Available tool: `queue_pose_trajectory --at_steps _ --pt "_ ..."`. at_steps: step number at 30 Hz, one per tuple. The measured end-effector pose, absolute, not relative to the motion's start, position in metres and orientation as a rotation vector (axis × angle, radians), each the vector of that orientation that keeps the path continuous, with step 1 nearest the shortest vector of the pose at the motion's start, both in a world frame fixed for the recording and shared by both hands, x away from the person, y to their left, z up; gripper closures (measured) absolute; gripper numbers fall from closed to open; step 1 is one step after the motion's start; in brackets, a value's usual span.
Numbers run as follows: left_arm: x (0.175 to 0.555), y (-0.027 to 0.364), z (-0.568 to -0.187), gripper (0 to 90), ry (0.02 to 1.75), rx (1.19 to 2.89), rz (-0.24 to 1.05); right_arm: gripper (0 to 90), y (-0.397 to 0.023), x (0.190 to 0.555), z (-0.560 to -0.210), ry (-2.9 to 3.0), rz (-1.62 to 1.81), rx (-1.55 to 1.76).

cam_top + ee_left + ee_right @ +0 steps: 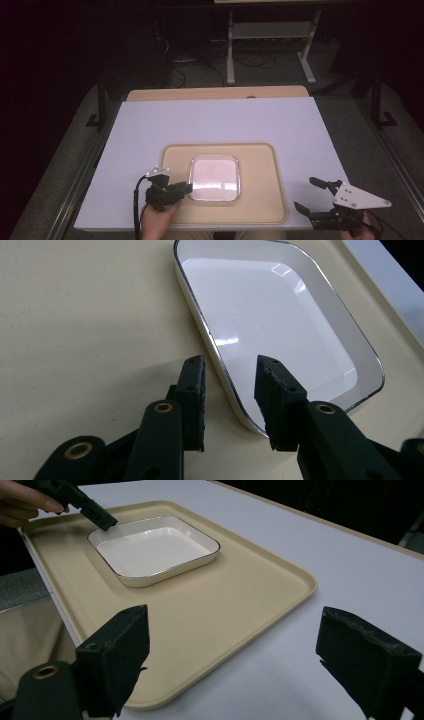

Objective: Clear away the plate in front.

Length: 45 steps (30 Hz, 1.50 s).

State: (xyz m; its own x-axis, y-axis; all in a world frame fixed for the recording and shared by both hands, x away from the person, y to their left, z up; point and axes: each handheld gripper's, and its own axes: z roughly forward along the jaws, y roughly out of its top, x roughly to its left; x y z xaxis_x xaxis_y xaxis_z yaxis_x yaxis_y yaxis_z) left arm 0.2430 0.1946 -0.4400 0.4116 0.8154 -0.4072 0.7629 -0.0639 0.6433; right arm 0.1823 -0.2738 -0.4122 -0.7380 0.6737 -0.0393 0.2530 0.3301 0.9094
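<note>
The white dish (pixel 280 315) sits mid-tray (pixel 260 200); I've straddled its 9 o'clock rim with my left gripper (pixel 230 385), fingers spread, ready to pinch; right gripper (pixel 235 655) idles spread.

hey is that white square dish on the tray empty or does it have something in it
Empty. The white dish shows a bare glossy bottom with only light reflections, and it sits flat on the beige tray. The left gripper straddles its rim, jaws not pressing.
</note>
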Motion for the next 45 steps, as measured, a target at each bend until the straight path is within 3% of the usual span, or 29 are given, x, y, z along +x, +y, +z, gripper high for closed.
queue_pose_trajectory --at_steps 45 --pt "0.239 0.189 -0.398 43.8 0.849 1.930 0.295 12.9 -0.278 0.185 -0.413 2.158 1.361 0.904"
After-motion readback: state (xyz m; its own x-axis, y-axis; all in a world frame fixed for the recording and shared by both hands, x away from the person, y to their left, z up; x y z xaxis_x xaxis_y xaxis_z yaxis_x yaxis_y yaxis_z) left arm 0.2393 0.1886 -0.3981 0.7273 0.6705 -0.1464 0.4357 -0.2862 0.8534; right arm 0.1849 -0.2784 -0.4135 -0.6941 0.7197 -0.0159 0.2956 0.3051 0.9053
